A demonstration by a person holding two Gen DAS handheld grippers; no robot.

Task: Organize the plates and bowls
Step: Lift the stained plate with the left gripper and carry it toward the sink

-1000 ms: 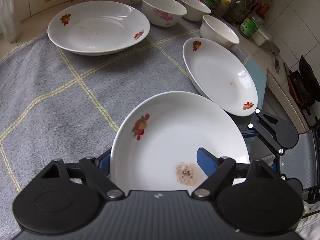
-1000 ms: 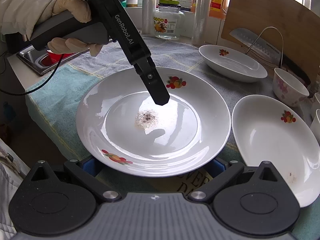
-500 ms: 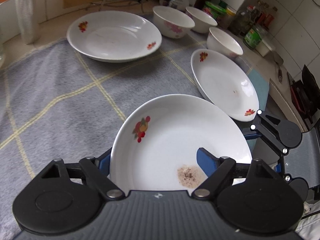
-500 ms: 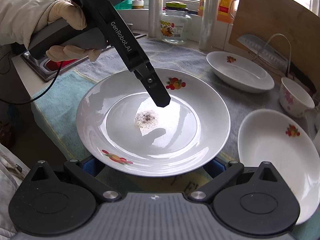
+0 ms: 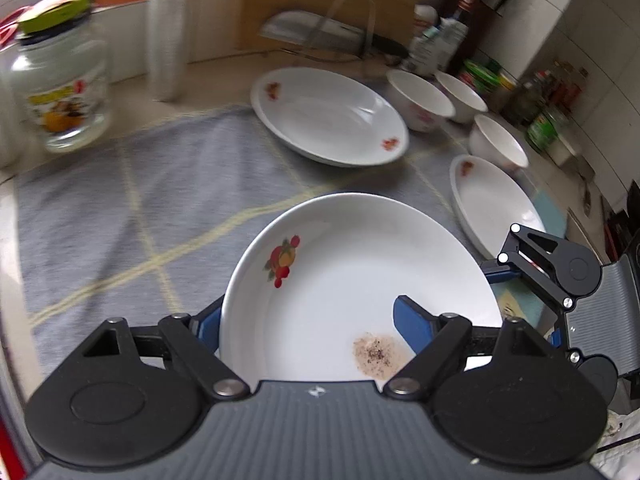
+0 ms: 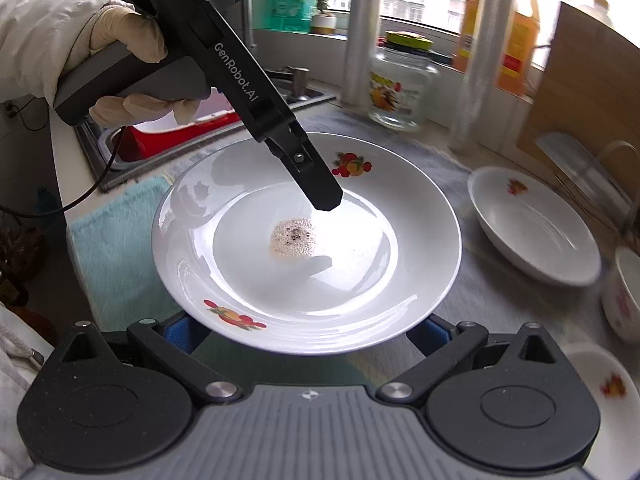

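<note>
I had the dirty plate [image 5: 360, 276] carried between both claws, off the surface [image 5: 120, 216] with its grey checked cloth. My left claw [image 5: 308, 320] was clamped on the plate's near rim, one blue finger [image 5: 412, 326] lying inside the dish beside a brown speckled stain [image 5: 376, 354], the other under the rim at the left. From the right wrist view that same claw reached down into the plate from the upper left, gripped by my gloved left hand [image 6: 132, 76]. My right claw [image 6: 308, 330] sat at the opposite edge of the plate; its blue pads showed just under the rim on both sides, and I could not tell whether they were pressing on it or merely bracketing it. The plate looked roughly level, with fruit prints on the rim. Beyond it on the cloth lay a second plate [image 5: 328, 116], and a third plate [image 5: 496, 204] sat to the right, near the right claw's linkage. Three bowls [image 5: 420, 100] stood in a row behind those, close to a cluster of bottles [image 5: 536, 96] by the tiled wall. A glass jar [image 5: 60, 92] with a green lid stood at the far left of the surface, blurred, and a knife rack [image 5: 328, 28] leaned before a wooden board. A sink [image 6: 168, 136] with something red inside showed past a blue towel [image 6: 120, 240].
</note>
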